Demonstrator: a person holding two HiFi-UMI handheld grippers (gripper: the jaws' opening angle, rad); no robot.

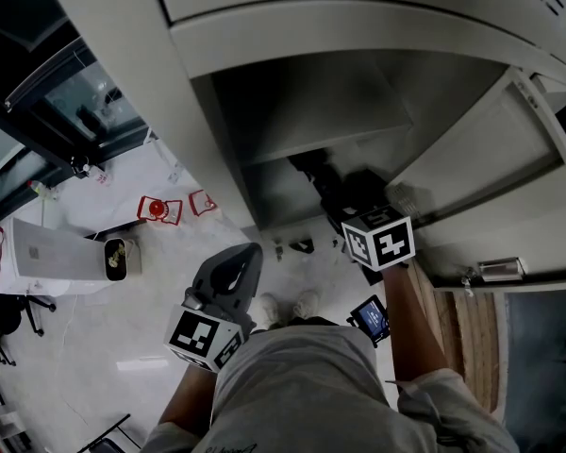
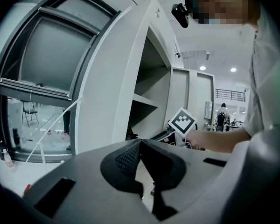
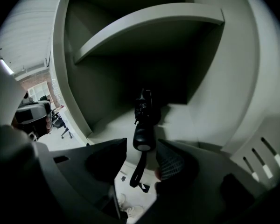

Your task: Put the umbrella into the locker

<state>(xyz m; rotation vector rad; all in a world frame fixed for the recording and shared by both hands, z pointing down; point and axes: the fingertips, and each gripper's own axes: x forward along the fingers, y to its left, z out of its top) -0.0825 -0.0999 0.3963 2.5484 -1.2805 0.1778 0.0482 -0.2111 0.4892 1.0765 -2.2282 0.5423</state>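
The black folded umbrella [image 3: 144, 118] lies on the floor of the grey locker's [image 1: 292, 121] lower compartment, its round handle end and hanging strap [image 3: 139, 171] poking out toward me. My right gripper [image 3: 141, 149] stands open around the handle end, with a narrow gap on each side. In the head view the right gripper [image 1: 358, 206] reaches into the locker opening under its marker cube [image 1: 379, 239], and the umbrella [image 1: 323, 173] is a dark shape ahead of it. My left gripper [image 1: 241, 262] hangs back by my body, shut and empty [image 2: 139, 143].
A shelf [image 3: 149, 24] spans the locker above the umbrella. The open locker door [image 1: 491, 177] stands to the right, a wooden panel [image 1: 462, 338] below it. On the floor left are a white box [image 1: 47, 253] and red items [image 1: 160, 210]. My shoes [image 1: 288, 305] are below.
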